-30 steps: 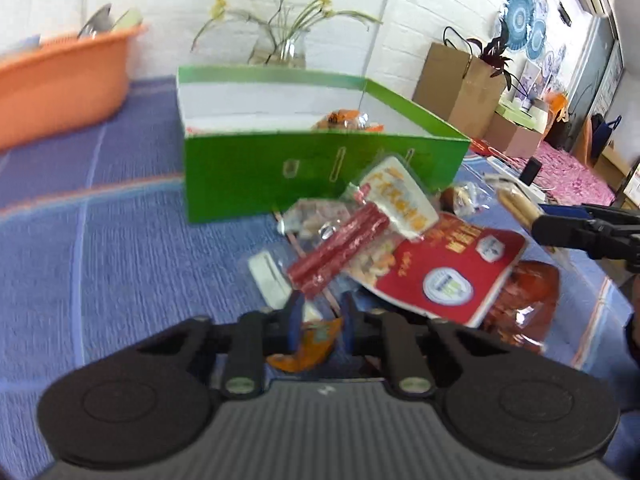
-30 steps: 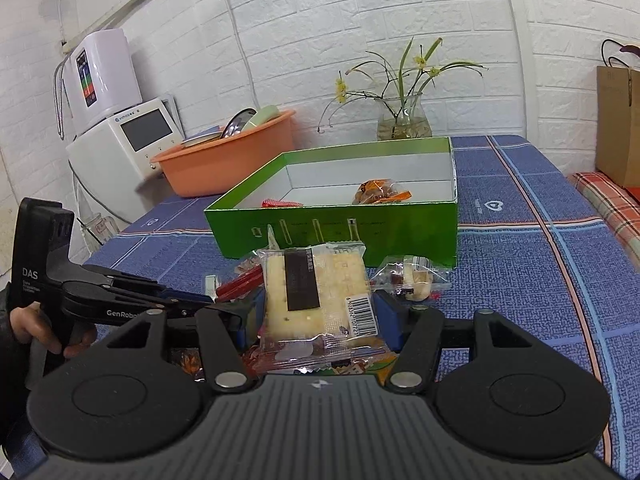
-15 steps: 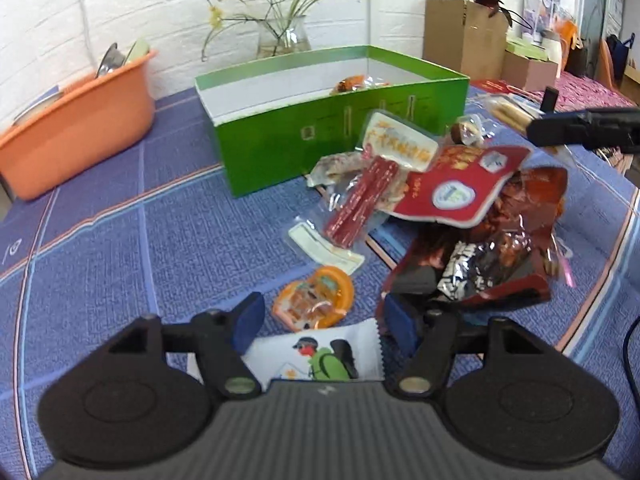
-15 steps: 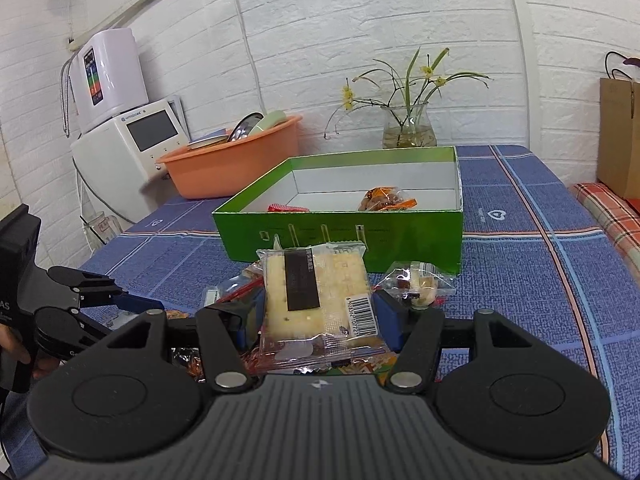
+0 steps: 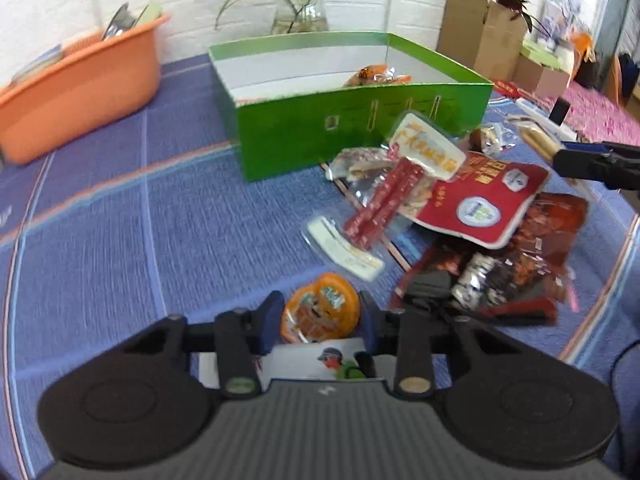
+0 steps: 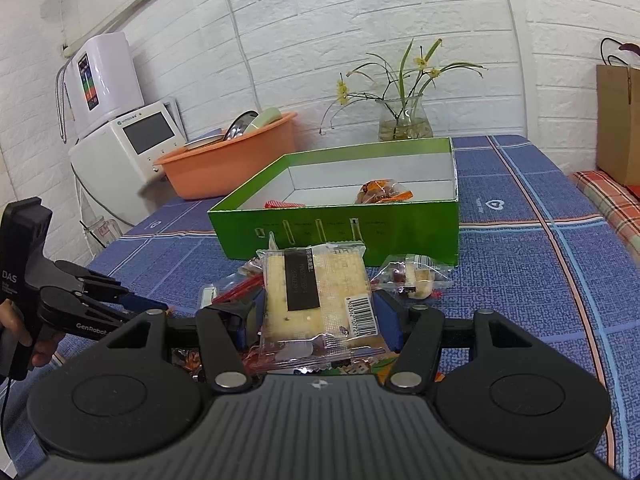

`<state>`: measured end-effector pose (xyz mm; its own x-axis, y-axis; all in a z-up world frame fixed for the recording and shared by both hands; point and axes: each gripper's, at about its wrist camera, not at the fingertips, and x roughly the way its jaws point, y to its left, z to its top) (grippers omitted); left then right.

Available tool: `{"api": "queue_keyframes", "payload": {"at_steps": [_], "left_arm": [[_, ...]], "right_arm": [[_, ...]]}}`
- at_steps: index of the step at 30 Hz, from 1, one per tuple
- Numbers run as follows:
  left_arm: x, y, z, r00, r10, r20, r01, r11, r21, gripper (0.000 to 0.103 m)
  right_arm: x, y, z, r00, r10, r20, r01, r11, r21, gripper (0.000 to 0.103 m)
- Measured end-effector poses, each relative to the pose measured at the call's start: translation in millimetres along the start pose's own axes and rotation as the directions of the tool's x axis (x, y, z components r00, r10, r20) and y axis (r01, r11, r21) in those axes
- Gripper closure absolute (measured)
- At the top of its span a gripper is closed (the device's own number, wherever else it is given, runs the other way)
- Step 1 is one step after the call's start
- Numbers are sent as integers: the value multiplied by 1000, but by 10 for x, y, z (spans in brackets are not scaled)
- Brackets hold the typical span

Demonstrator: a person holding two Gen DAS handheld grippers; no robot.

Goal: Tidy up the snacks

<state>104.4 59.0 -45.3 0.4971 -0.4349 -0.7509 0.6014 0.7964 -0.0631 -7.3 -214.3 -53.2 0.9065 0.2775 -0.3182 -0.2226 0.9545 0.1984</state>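
— Where's the orange snack pouch [image 5: 320,312]?
— Between the left gripper [image 5: 318,322]'s closing jaws, green box [image 5: 360,128] at twelve o'clock. Light, crinkly; pinch its edges.
— Right gripper [image 6: 316,320]?
— Clamps the cracker pack [image 6: 316,292].

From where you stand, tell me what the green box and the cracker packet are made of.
Green box: looks like thin cardboard, glossy green outside, plain white inside, with sharply folded corners. Cracker packet: clear, shiny plastic film, probably; the crackers show through and light glints on it.
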Motion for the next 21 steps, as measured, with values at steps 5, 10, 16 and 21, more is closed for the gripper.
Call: {"api": "queue_keyframes", "payload": {"at_steps": [5,10,16,21], "left_arm": [[-170,-37,-159,1000,-8,18,9,998,-63,70],[-368,17,-206,990,-6,140,32,982,-184,70],[-666,-64,88,945,22,326,51,976,-211,70],[-784,-141,600,897,67,437,29,977,-211,70]], "right_arm": [[-19,41,-3,1000,2,16,-2,1000,-17,7],[-46,115,-8,1000,14,23,-14,999,-36,7],[-92,368,106,996,56,74,-48,993,-108,7],[-136,405,545,978,61,199,-36,991,-128,7]]}}
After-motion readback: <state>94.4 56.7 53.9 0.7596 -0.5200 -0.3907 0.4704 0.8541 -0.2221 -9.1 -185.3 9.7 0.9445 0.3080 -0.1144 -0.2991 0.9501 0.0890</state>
